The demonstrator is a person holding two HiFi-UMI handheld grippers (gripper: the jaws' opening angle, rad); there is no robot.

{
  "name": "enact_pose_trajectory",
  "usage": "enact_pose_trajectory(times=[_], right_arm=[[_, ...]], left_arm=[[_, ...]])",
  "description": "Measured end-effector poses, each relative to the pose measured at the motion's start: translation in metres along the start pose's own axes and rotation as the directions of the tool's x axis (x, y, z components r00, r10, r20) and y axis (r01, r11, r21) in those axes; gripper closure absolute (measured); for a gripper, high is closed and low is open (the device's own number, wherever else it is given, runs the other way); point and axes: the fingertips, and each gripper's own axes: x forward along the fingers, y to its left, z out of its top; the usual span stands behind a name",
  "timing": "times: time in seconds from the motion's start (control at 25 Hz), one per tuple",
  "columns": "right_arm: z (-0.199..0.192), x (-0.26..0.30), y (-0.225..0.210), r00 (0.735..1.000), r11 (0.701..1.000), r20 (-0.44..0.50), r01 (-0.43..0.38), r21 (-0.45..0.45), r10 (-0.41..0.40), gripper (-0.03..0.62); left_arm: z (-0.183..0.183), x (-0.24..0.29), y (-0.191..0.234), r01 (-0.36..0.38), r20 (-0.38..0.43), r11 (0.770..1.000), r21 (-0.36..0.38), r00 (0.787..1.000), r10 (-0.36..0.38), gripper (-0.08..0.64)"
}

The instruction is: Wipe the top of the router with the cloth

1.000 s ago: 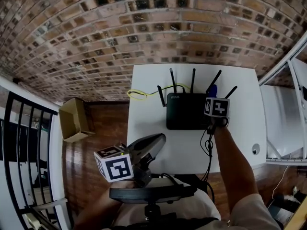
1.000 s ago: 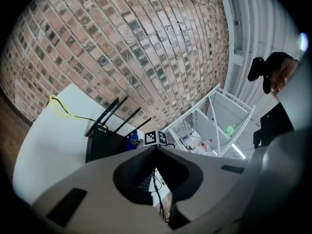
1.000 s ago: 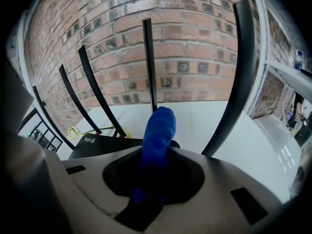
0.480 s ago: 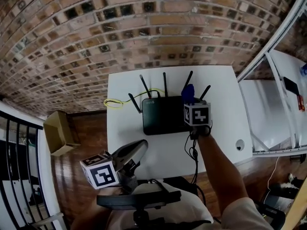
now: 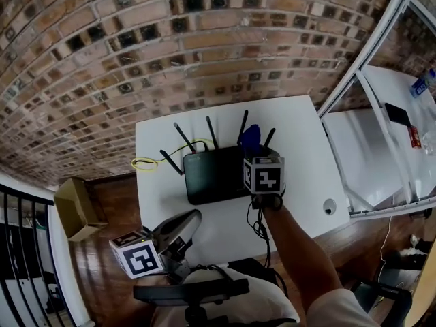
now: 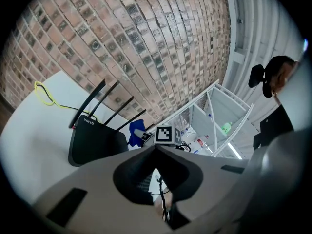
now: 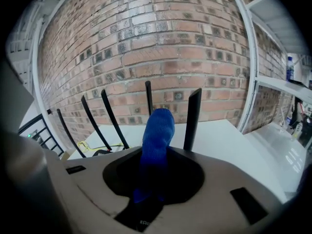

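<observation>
Cloth [image 7: 157,130], blue, clamped in R gripper [image 5: 253,147] over router [image 5: 214,176] R end by antennas [image 5: 212,132]; L gripper [image 6: 156,148] jaws together, empty, short of table [image 5: 303,182].

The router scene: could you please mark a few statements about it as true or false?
1. The right gripper has its jaws shut on the blue cloth. True.
2. The left gripper grips the router. False: its jaws are together with nothing between them, and it hangs near the person, apart from the router.
3. The router sits on the white table with its antennas raised. True.
4. In the head view, the yellow cable lies to the right of the router. False: it lies at the router's left, near the table's left edge.
</observation>
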Motion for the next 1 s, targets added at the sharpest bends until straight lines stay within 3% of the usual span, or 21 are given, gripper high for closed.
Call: enact_pose_trajectory(times=[0.28,0.52,0.8,0.88,1.0], right_arm=[[0.037,-0.026,0.004,0.988,0.996,0.150,0.035,0.081,-0.047,0.489],[0.063,-0.064,-0.002,0.963,0.995,0.259,0.088,-0.036,-0.075,0.488],[0.090,-0.104,-0.029,0.918,0.957,0.370,0.222,-0.187,-0.141,0.488],[0.088,-0.105,-0.035,0.917,0.949,0.373,0.234,-0.209,-0.144,0.488],[0.072,-0.093,-0.042,0.936,0.950,0.325,0.216,-0.228,-0.135,0.489]], left_arm=[[-0.007,0.010,-0.004,0.032,-0.071,0.999,0.014,0.997,-0.031,0.541],[-0.011,0.010,0.002,0.036,-0.116,0.999,0.000,0.993,-0.036,0.541],[-0.012,0.022,0.005,0.068,-0.124,0.998,-0.005,0.990,-0.069,0.541],[-0.013,0.025,0.008,0.066,-0.129,0.998,-0.004,0.989,-0.065,0.541],[-0.015,0.030,0.007,0.064,-0.129,0.998,-0.009,0.990,-0.065,0.541]])
